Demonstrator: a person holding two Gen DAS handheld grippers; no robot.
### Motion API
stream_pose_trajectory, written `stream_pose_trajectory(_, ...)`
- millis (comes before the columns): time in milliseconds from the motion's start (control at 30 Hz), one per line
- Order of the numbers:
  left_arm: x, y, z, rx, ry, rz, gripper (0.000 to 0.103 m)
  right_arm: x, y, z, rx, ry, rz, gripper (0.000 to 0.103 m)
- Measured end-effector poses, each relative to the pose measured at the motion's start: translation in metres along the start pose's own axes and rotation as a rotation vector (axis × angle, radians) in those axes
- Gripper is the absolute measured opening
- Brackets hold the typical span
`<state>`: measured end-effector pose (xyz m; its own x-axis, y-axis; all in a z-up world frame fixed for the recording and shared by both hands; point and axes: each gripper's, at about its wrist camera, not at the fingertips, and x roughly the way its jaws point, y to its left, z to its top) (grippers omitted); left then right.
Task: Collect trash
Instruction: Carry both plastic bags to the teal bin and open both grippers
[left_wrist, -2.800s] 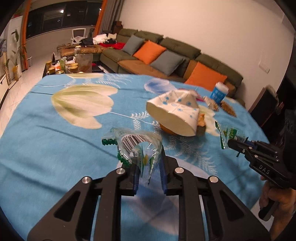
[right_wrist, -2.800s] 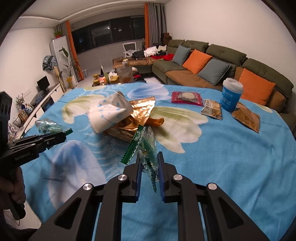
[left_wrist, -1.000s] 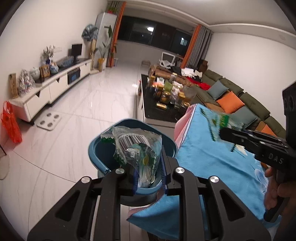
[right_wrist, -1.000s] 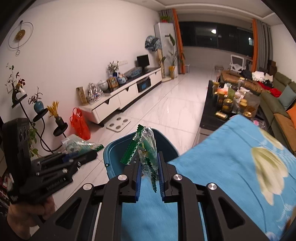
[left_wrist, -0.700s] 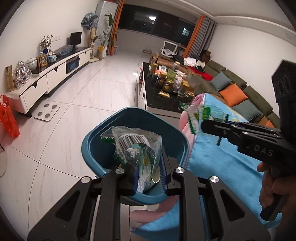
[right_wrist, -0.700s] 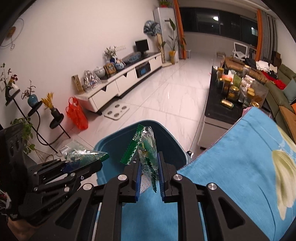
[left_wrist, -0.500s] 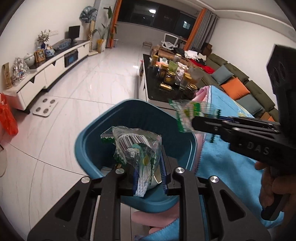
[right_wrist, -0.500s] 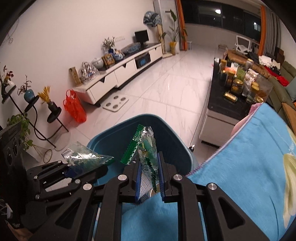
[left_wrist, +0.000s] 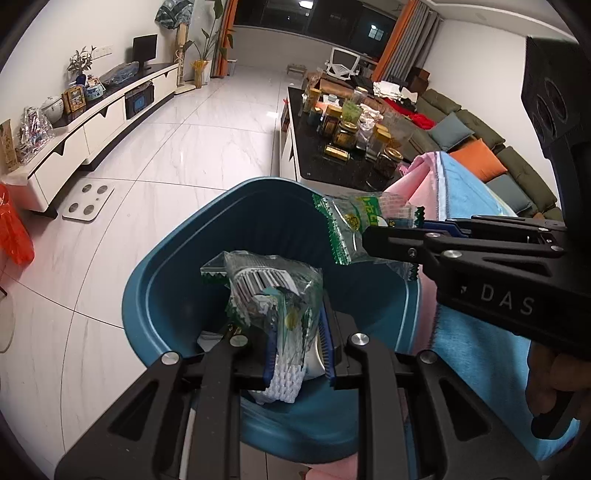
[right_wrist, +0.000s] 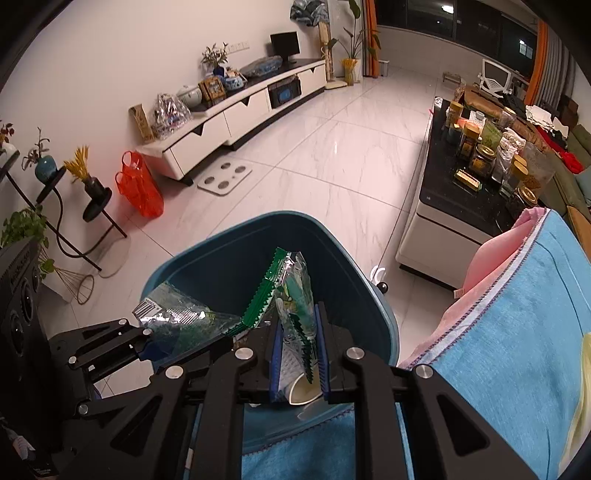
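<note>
A dark blue trash bin (left_wrist: 173, 266) (right_wrist: 236, 258) stands on the floor beside the table edge. My left gripper (left_wrist: 297, 347) is shut on a crumpled clear wrapper with a barcode (left_wrist: 277, 291), held over the bin's mouth. My right gripper (right_wrist: 297, 354) is shut on a green and clear snack wrapper (right_wrist: 293, 295), also above the bin. In the left wrist view the right gripper (left_wrist: 373, 236) reaches in from the right with its wrapper (left_wrist: 354, 225). In the right wrist view the left gripper (right_wrist: 144, 345) comes in from the left holding its wrapper (right_wrist: 177, 321). White trash lies at the bin's bottom.
The table's blue cloth with pink underlayer (right_wrist: 517, 295) (left_wrist: 476, 350) hangs right of the bin. A black coffee table with several jars (left_wrist: 343, 147) stands beyond. A white TV console (right_wrist: 236, 110), a red bag (right_wrist: 138, 184) and a white scale (right_wrist: 223, 177) lie across the marble floor.
Both grippers have swung from the table to the bin and sunk toward its mouth, tilting further down. The bin now fills more of both views. Both wrappers stay gripped.
</note>
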<state>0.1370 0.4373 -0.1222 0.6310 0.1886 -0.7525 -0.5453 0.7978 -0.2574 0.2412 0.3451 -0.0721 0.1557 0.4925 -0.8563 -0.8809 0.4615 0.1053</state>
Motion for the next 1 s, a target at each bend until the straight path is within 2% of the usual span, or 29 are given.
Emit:
stream_pose_trajectory(467, 0.036, 0.007, -0.004, 0.017, 0.063, 0.013, 0.021, 0.029, 0.001, 0.005, -0.008, 0.086, -0.020, 0.015)
stream_pose_trajectory(767, 0.048, 0.002, -0.004, 0.035, 0.071, 0.028, 0.021, 0.035, 0.001, 0.007, -0.021, 0.116, -0.027, 0.016)
stream_pose_trajectory(900, 0.050, 0.002, -0.003, 0.040, 0.073, 0.034, 0.022, 0.037, 0.001, 0.007, -0.023, 0.122, -0.032, 0.020)
stream_pose_trajectory(1000, 0.048, 0.005, -0.006, 0.045, 0.075, 0.040, 0.028, 0.036, 0.001, 0.007, -0.024, 0.121, -0.037, 0.021)
